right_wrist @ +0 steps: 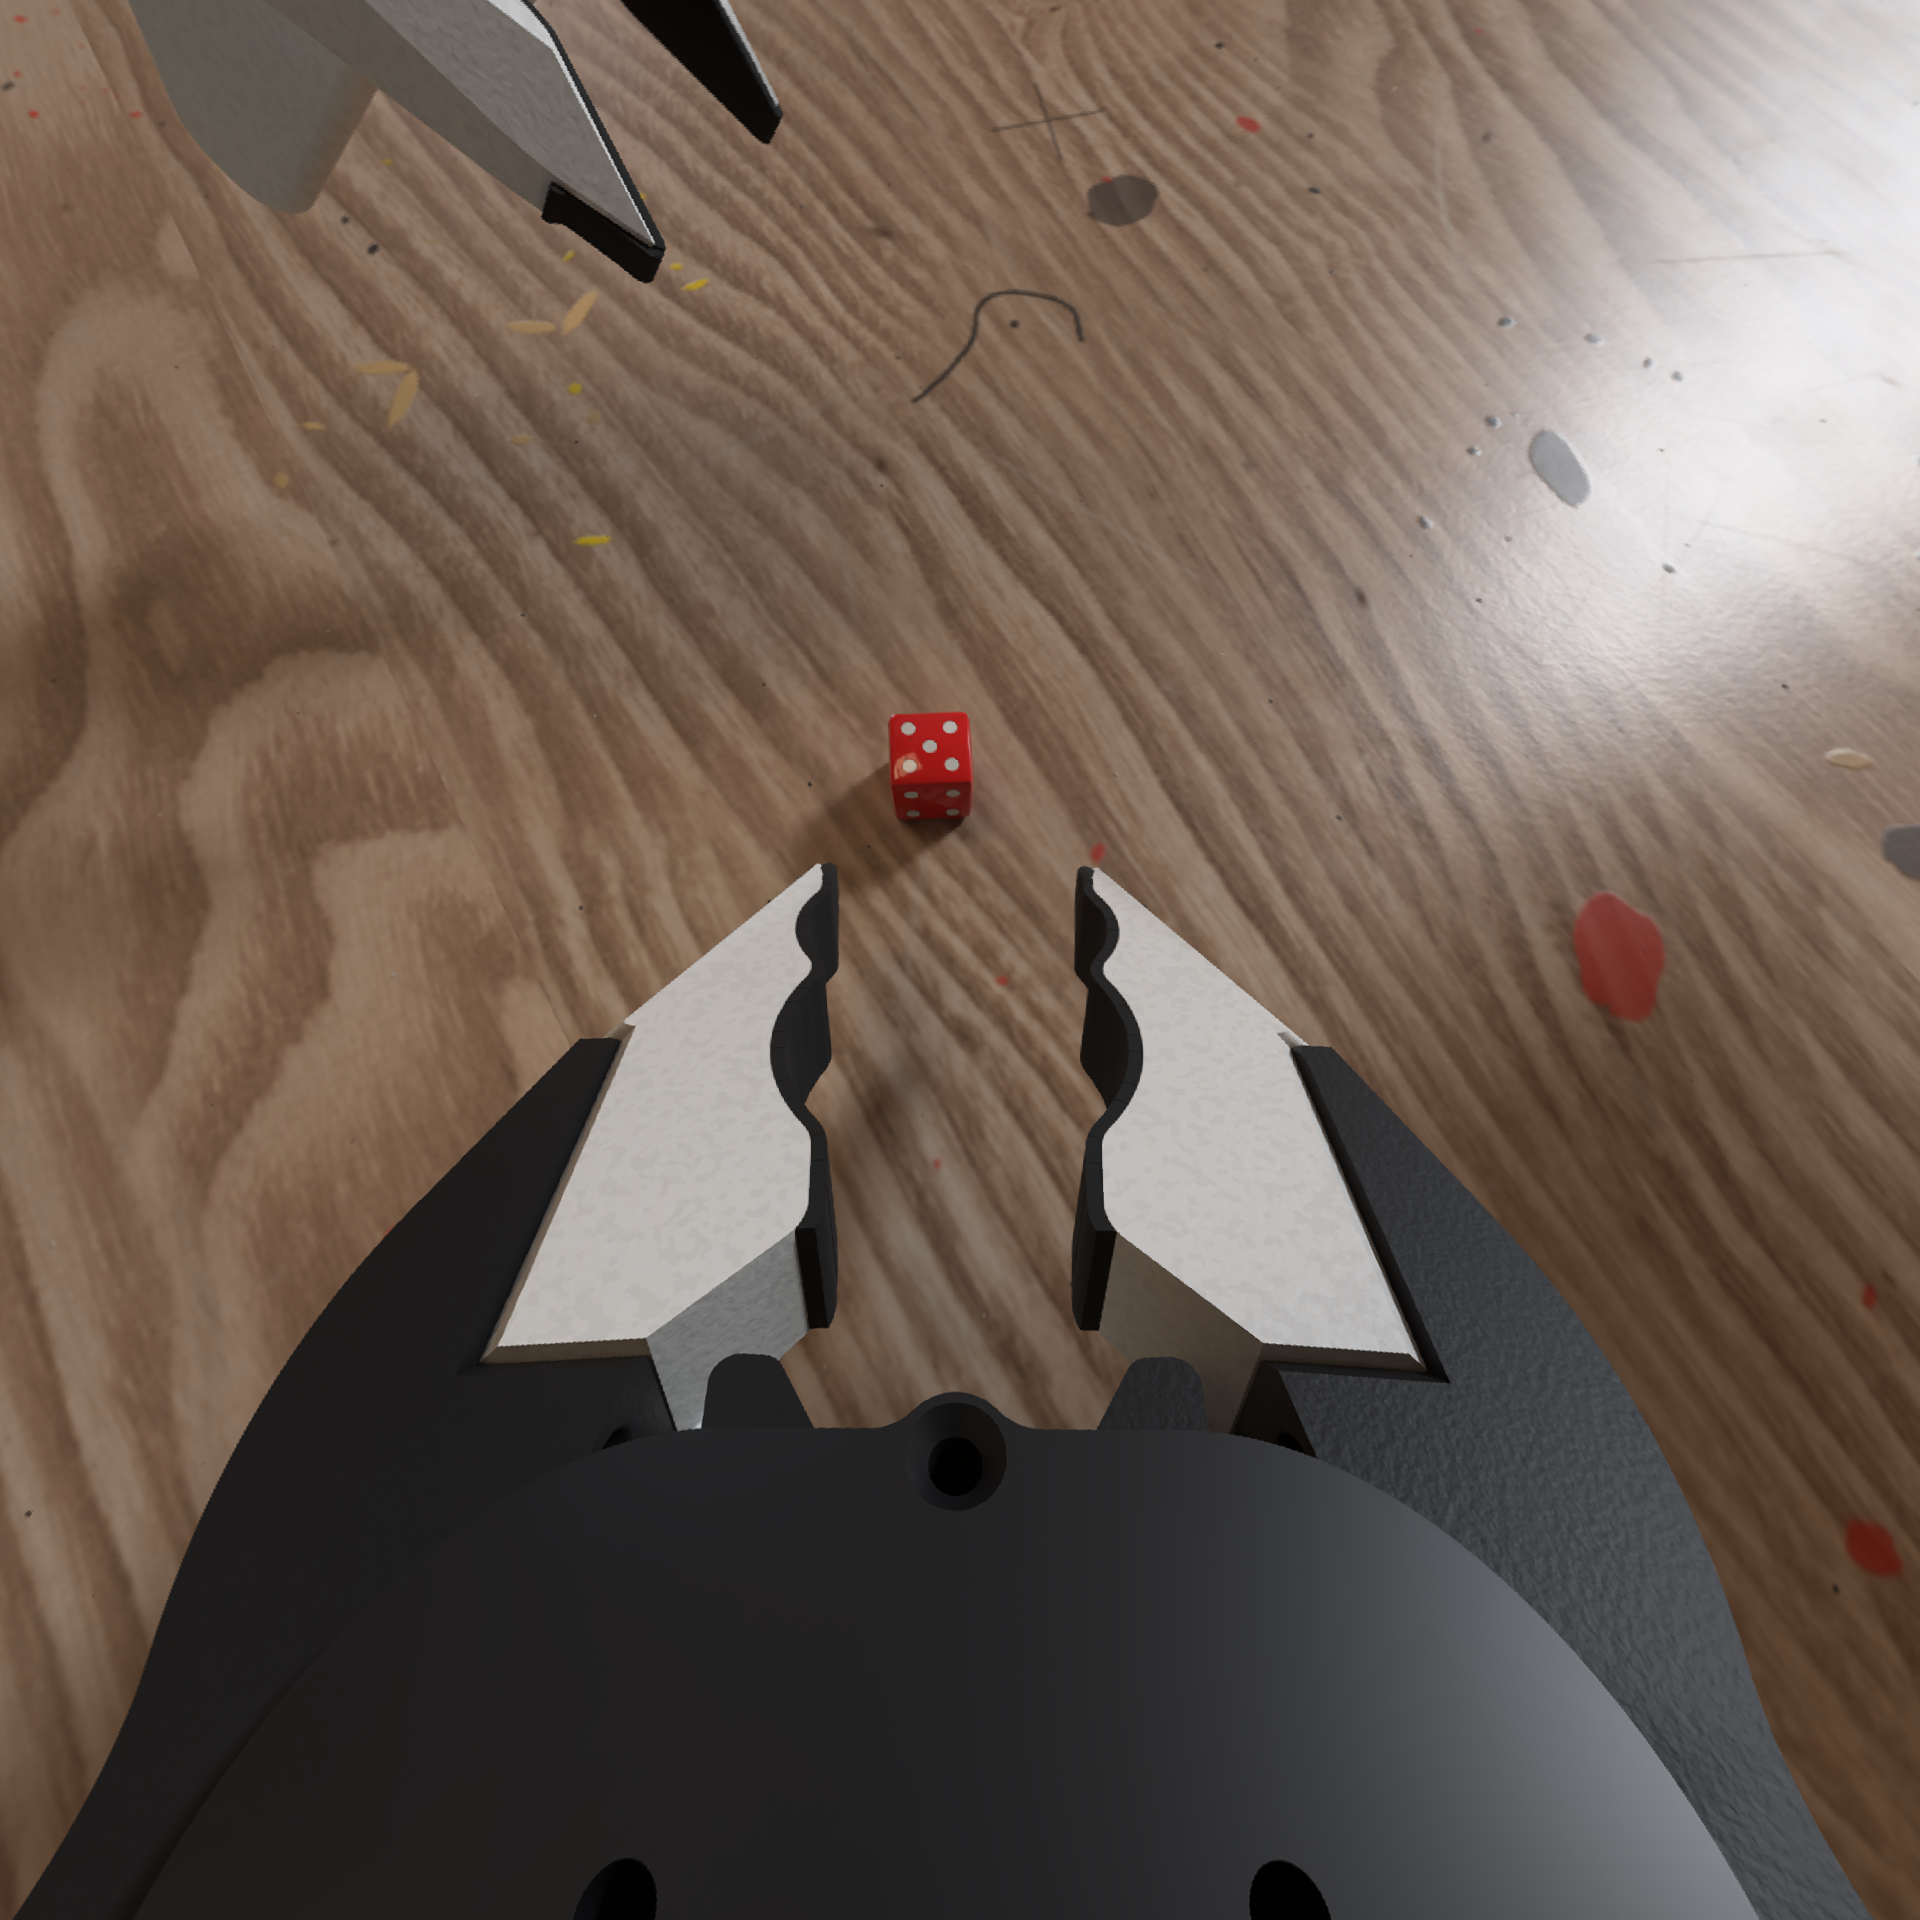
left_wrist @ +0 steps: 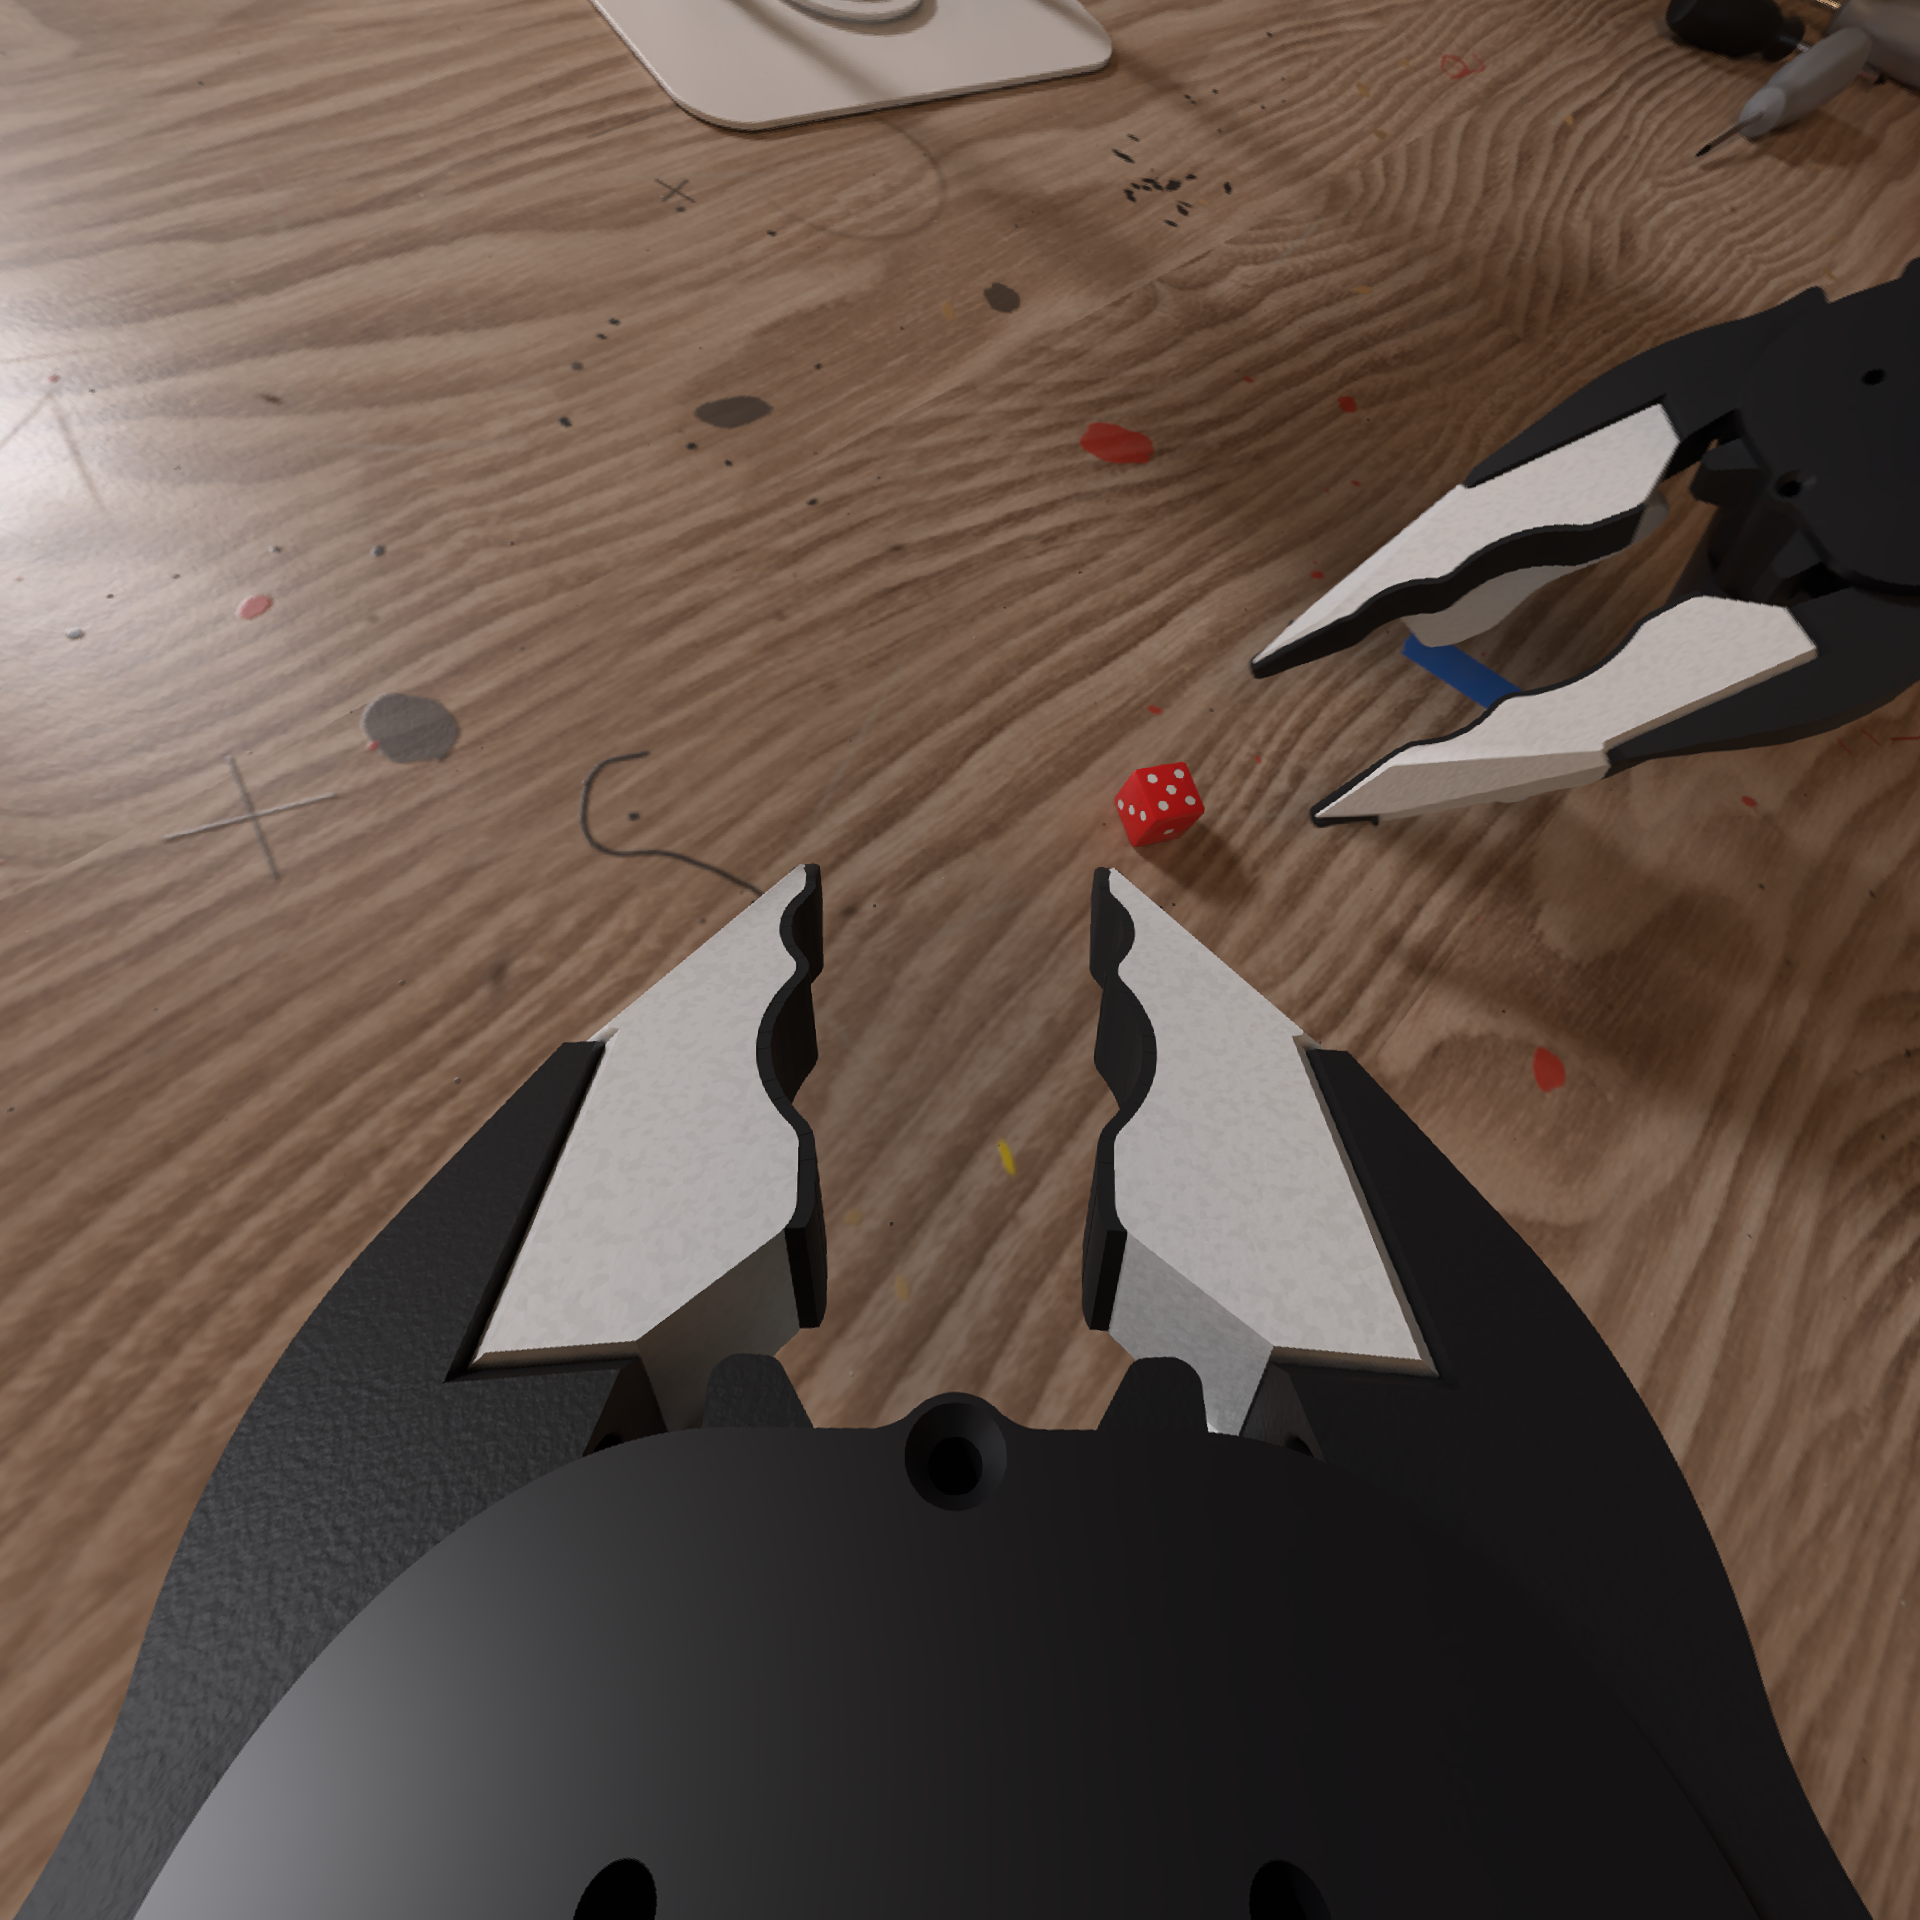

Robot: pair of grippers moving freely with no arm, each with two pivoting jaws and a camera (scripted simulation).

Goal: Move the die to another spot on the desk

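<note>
Now right gripper empty, jaws spread wide; die on worktop just ahead of tips, slightly left of centre. Left gripper also spread, empty. Risk: off-centre approach nudges small die, skitters away.

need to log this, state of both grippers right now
left gripper: open, empty.
right gripper: open, empty, red die just ahead on the desk.
</note>
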